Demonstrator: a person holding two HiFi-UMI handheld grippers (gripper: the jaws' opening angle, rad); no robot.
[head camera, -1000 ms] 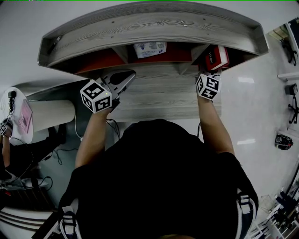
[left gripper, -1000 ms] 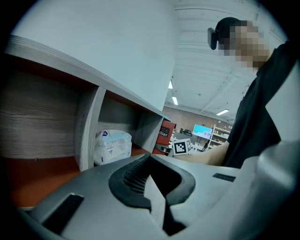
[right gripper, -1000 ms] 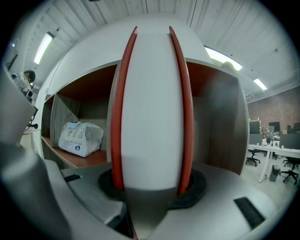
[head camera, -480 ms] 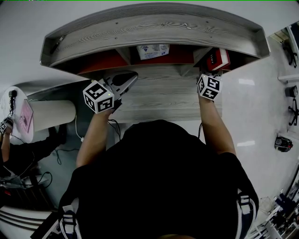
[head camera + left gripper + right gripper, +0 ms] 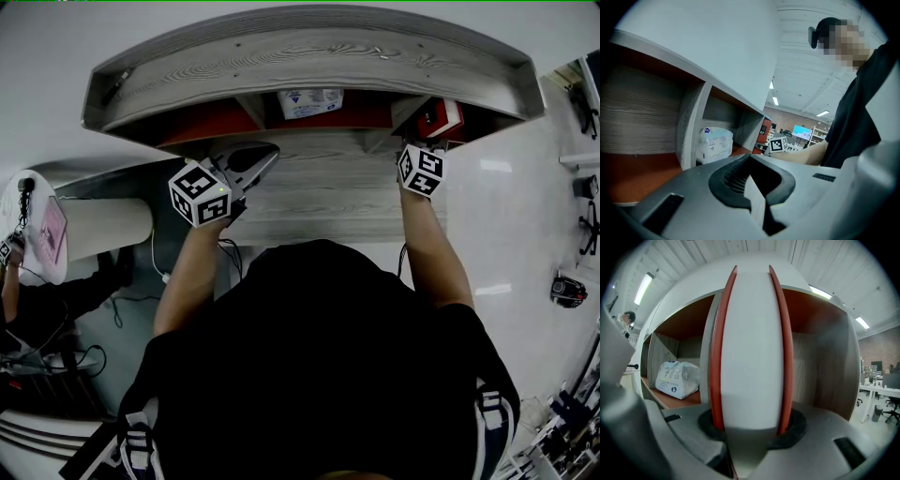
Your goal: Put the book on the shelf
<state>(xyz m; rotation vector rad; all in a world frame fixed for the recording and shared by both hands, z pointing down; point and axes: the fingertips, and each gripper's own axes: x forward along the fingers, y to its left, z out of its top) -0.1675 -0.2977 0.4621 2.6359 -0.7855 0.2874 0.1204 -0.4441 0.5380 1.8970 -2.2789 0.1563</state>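
Note:
A red-covered book (image 5: pixel 441 119) with white page edges stands upright in my right gripper (image 5: pixel 424 142), which is shut on its lower edge. It sits at the mouth of the right compartment of the grey wooden shelf (image 5: pixel 309 52). In the right gripper view the book (image 5: pixel 751 343) fills the middle, clamped between the black pads of the right gripper (image 5: pixel 751 427). My left gripper (image 5: pixel 255 157) hovers before the left compartment with nothing in it. In its own view the left gripper (image 5: pixel 750 157) has its tips together.
A white packet (image 5: pixel 307 100) lies in the middle compartment, also seen as a white packet (image 5: pixel 715 144) in the left gripper view. Upright dividers (image 5: pixel 691 126) separate the red-floored compartments. A grey board (image 5: pixel 319 202) lies below the shelf. A round white table (image 5: pixel 94 230) stands at the left.
The book and right gripper have edged slightly up, deeper toward the right compartment. The left gripper has drifted a little to the right.

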